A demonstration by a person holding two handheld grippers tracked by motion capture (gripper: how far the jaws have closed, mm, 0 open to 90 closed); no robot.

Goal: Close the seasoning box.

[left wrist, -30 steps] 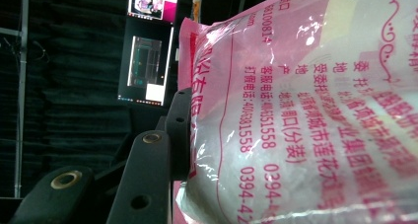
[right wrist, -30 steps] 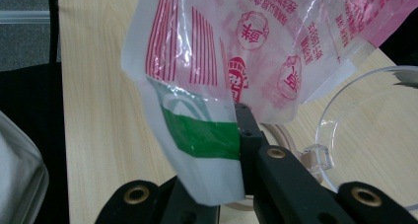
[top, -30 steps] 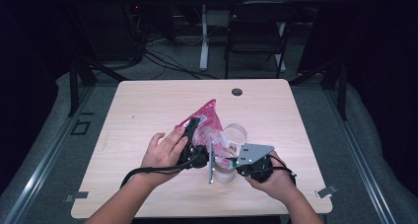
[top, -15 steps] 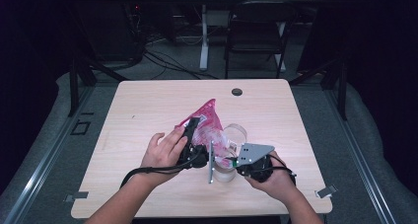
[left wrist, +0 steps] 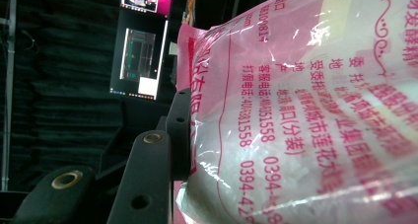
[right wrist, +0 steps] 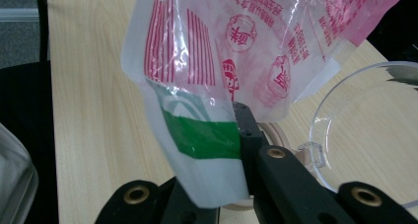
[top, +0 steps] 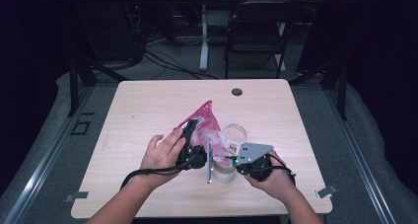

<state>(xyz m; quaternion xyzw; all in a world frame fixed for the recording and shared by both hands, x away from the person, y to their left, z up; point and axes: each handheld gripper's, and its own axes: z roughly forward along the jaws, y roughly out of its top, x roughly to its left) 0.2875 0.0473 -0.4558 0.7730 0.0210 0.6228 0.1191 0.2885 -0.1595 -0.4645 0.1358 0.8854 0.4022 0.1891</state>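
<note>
Black fingers [right wrist: 241,135] of the right gripper [top: 231,161] are pressed together on the green-and-white bottom corner of a pink-printed plastic bag [top: 203,125], pinching the film flat. The left gripper [top: 190,142] clamps the same bag, one finger [left wrist: 178,135] pressing into its bulging side, which is full of white grains; the bag keeps these fingers part-way apart. Between the two hands, the bag hangs tilted above the middle of the pale wooden surface [top: 148,105], its pink top toward the far edge. A clear plastic container [top: 234,135] stands on the surface just beside the bag, below its lower end, near the right gripper.
</note>
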